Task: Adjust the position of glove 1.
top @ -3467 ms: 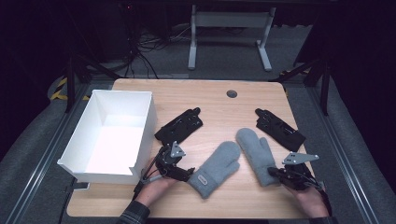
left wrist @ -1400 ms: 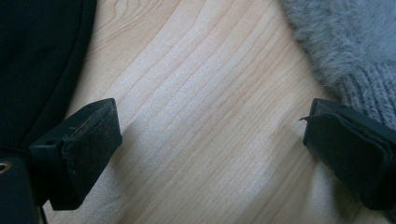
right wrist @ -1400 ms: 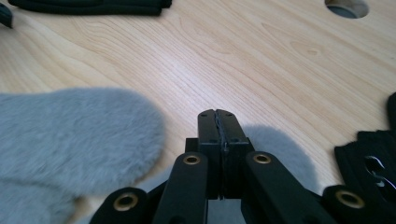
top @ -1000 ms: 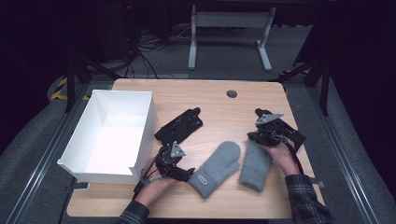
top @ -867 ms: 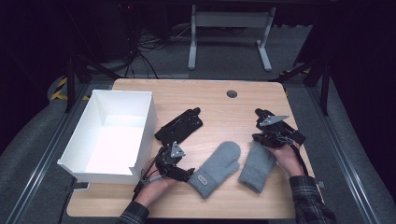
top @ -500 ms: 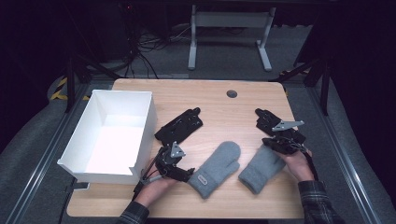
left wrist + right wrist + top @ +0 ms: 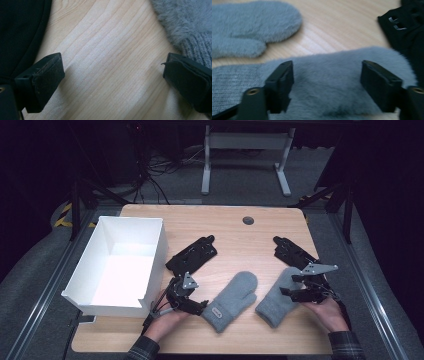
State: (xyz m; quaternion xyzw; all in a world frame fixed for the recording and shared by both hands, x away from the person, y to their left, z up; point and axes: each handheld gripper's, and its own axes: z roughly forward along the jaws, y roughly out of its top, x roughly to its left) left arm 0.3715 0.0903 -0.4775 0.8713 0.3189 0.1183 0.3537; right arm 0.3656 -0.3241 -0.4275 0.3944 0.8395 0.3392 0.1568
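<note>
Grey fleece mitten (image 7: 279,296) lay near-right on the wooden table (image 7: 235,232), beside its twin mitten (image 7: 231,299); right gripper (image 7: 290,292) had just been opening. Left gripper view: left gripper (image 7: 112,82) apart over bare wood. Right gripper view: jaws apart, straddling the fleece unpressed. Best withdraw level, so no pile snags.

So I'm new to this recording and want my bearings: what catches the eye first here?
Two fluffy grey mittens lie side by side at the table's near edge, the left mitten and the right mitten. The right claw stands open over the right mitten. A big white box sits at the left, with a black glove beside it.
</note>
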